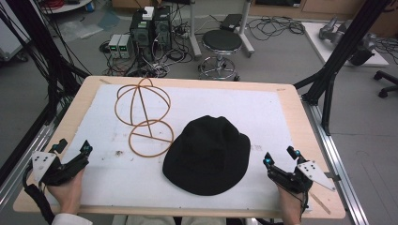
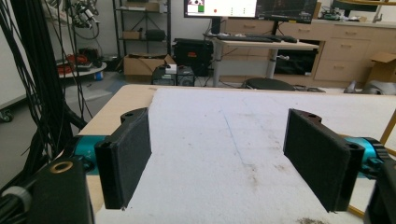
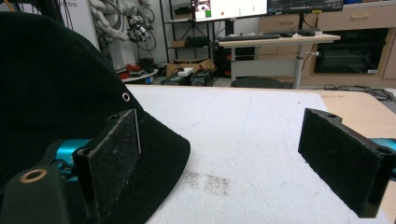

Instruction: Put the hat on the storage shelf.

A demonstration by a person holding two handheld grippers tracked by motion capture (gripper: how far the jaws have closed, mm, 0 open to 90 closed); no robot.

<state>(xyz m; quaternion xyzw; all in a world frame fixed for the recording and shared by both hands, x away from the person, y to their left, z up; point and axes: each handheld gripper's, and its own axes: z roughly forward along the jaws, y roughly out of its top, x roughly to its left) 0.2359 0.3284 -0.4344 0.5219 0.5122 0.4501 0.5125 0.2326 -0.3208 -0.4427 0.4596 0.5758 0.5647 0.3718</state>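
A black bucket hat (image 1: 206, 154) lies crown up on the white sheet (image 1: 263, 112), near the front middle. A copper wire hat stand (image 1: 143, 117) lies tipped on its side to the hat's left. My left gripper (image 1: 72, 146) rests at the front left edge, jaws wide open and empty; its own view shows bare sheet between the pads (image 2: 126, 156). My right gripper (image 1: 280, 156) is at the front right, open, just right of the brim. In the right gripper view the hat (image 3: 51, 93) rises at the left, beside the left pad (image 3: 112, 156).
The wooden table (image 1: 293, 108) has black frame posts (image 1: 338, 51) at both sides. On the floor beyond it stand a stool (image 1: 221, 44), computer boxes (image 1: 150, 28) and loose cables. A desk with monitors (image 2: 243, 9) stands farther back.
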